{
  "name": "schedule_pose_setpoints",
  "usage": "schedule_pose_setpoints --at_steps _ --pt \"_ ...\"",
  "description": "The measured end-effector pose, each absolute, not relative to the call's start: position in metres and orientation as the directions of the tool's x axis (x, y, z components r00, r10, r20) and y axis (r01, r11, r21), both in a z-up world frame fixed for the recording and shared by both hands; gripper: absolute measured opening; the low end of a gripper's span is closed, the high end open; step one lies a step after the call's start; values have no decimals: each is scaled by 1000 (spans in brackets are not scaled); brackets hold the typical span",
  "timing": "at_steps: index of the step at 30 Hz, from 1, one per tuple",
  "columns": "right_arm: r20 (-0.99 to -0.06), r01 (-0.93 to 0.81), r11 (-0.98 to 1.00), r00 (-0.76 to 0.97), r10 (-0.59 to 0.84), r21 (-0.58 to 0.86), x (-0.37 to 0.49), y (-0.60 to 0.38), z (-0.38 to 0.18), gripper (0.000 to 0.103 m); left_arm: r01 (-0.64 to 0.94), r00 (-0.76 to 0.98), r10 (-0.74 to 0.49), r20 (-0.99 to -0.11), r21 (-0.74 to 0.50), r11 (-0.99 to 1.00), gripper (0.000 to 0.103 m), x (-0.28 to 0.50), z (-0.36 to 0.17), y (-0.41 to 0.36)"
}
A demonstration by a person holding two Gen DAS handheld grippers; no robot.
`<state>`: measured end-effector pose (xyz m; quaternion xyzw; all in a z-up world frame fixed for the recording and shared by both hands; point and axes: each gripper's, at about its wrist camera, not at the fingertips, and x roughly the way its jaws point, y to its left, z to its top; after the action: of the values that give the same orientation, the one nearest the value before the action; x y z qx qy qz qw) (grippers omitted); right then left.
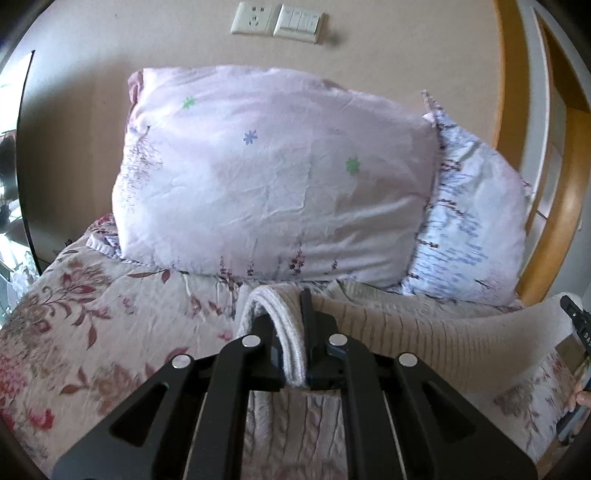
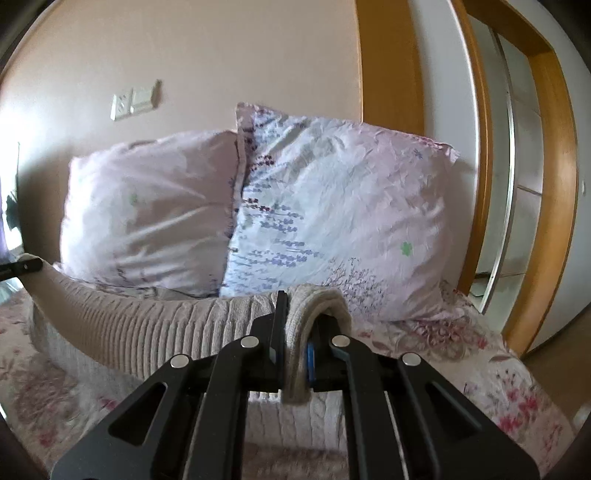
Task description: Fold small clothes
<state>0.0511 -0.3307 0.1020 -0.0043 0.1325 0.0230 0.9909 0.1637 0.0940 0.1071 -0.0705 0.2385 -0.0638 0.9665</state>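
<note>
Place: a bedroom in a home.
Bed: floral quilt (image 1: 92, 332) spread across it.
Pillows: pink flowered pillow (image 1: 273, 177) and blue-printed pillow (image 2: 332, 221) propped against the beige wall.
Wall fittings: power socket (image 1: 253, 17) beside a light switch (image 1: 297, 23).
Doorway: wooden door frame (image 2: 554, 184).

Cream ribbed knit sweater (image 1: 424, 332), lifted taut

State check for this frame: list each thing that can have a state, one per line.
left gripper: shut on the knit garment's hem
right gripper: shut on the hem's other end
knit garment: lifted, hem sagging between the grippers
pink pillow: propped against the wall
blue-print pillow: propped beside it
floral quilt: spread flat
</note>
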Motion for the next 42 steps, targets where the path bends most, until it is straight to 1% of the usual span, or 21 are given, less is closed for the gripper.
schedule_pose_setpoints --at_steps 2,4,6,9,14,21,25,28,29,30,31,32,33,34,35,36,37,38,42 --pt "-292 -41 999 955 50 34 68 -330 100 8 70 868 -150 -474 -182 981 6 187 100 92" --pt "-344 -24 996 938 52 83 95 -331 93 8 50 850 -154 -504 -215 975 6 208 90 92" --pt "-385 -4 995 922 41 95 115 -331 82 8 26 823 -163 -544 -251 968 6 229 75 93" --pt "-448 12 993 893 40 113 140 -330 63 8 1 797 -161 -583 -264 964 6 247 58 93" --pt "-494 44 985 868 44 165 167 -335 50 8 -22 783 -159 -601 -281 959 6 263 43 93" --pt "-596 112 954 799 80 278 200 -348 21 8 -38 737 -190 -649 -321 946 6 287 27 92" --pt "-615 136 925 780 120 354 207 -356 15 9 -42 707 -217 -673 -346 937 7 301 21 92" --pt "-620 143 902 768 158 407 213 -361 15 16 -57 690 -231 -686 -369 928 8 307 18 95" --pt "-617 141 895 768 170 423 214 -363 16 25 -60 687 -236 -687 -378 924 9 308 18 95" --pt "-608 134 883 770 192 449 215 -365 18 40 -60 684 -244 -688 -386 921 10 309 19 95" --pt "-598 128 874 774 206 468 216 -365 20 47 -57 682 -253 -686 -395 917 16 310 19 95" --pt "-589 122 869 779 215 479 217 -366 22 57 -48 680 -277 -678 -419 907 26 311 21 96" --pt "-576 118 868 789 214 482 216 -367 27 65 -40 682 -297 -668 -440 897 31 310 23 98" --pt "-563 112 871 800 207 478 214 -366 32 67 -29 688 -319 -652 -464 886 43 309 26 99" --pt "-554 103 873 807 207 477 212 -366 35 68 -26 698 -318 -642 -466 885 52 307 30 99" --pt "-539 89 874 815 212 478 207 -367 40 68 -25 706 -312 -636 -462 886 56 305 34 100" --pt "-531 84 872 819 215 482 204 -369 43 68 -18 719 -309 -622 -462 887 63 302 39 101" --pt "-526 80 871 823 217 485 201 -372 45 68 -6 736 -308 -603 -461 887 66 297 46 104" --pt "-506 72 881 839 201 468 175 -390 56 68 23 757 -306 -577 -445 895 67 276 61 115"
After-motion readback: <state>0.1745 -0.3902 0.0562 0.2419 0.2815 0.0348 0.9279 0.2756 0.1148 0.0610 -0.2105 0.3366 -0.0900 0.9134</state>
